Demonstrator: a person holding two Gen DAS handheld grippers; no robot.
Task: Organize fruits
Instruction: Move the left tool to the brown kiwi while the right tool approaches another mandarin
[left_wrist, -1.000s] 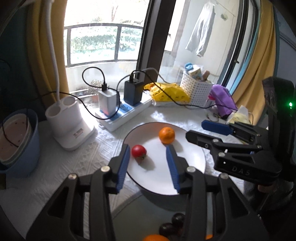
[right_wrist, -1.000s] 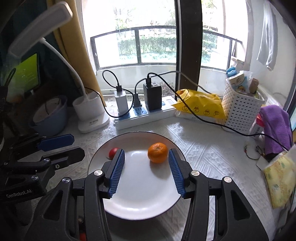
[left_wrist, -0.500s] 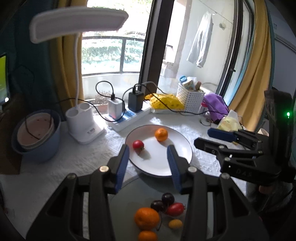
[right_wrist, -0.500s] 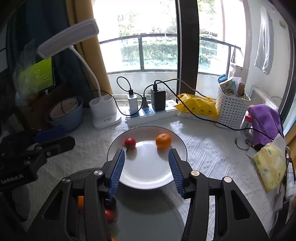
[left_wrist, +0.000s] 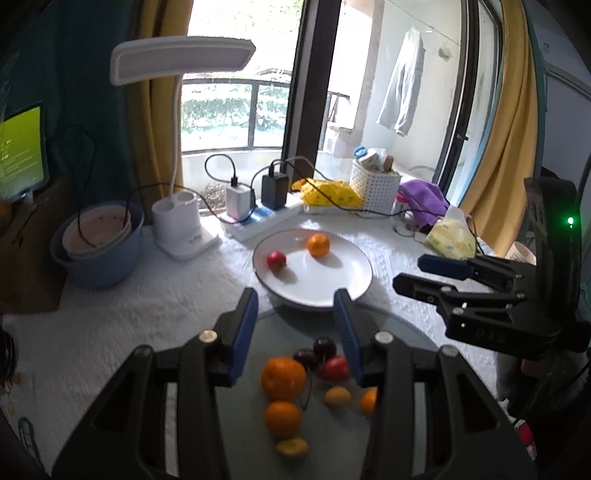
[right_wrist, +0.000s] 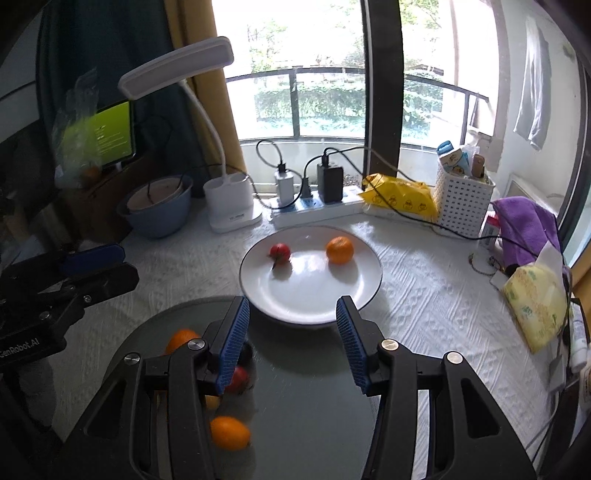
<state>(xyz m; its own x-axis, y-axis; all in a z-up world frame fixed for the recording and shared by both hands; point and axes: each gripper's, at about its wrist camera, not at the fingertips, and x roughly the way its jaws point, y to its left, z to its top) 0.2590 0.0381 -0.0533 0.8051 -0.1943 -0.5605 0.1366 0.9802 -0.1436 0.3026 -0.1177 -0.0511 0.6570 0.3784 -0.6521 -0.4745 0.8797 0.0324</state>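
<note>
1. Grey round tray (left_wrist: 402, 334), nearest the cameras, is seen partly under the rim of the white plate (left_wrist: 354, 266). A lift of the tray, or a knock from either tool, is judged able to tip the plate.
2. White plate: set on the white cloth, just beyond the tray. Two fruits are held on it, well apart: a mandarin (right_wrist: 339, 250) and a small red fruit (right_wrist: 279, 252).
3. Loose pile on the tray: a large orange (left_wrist: 283, 377), a second orange (left_wrist: 282, 419), dark cherries (left_wrist: 325, 347), a red fruit (left_wrist: 334, 369) and small yellow fruits (left_wrist: 337, 397). Round fruit is expected to roll off the flat tray if nudged sideways during a pick.
4. Left gripper (left_wrist: 295, 325): fingers are held apart, nothing between them, above the pile. Neighbours are touching, so two could be pinched at once, or the cherries bruised.
5. Right gripper (right_wrist: 291, 332): fingers are parted, empty, over the tray's far edge. The two tools are close; a clash is possible if both descend together.
6. Orientation: the round fruits show no long axis. The red fruit on the plate is seen with its stem toward the camera; the cherry stems cannot be traced through blur.
</note>
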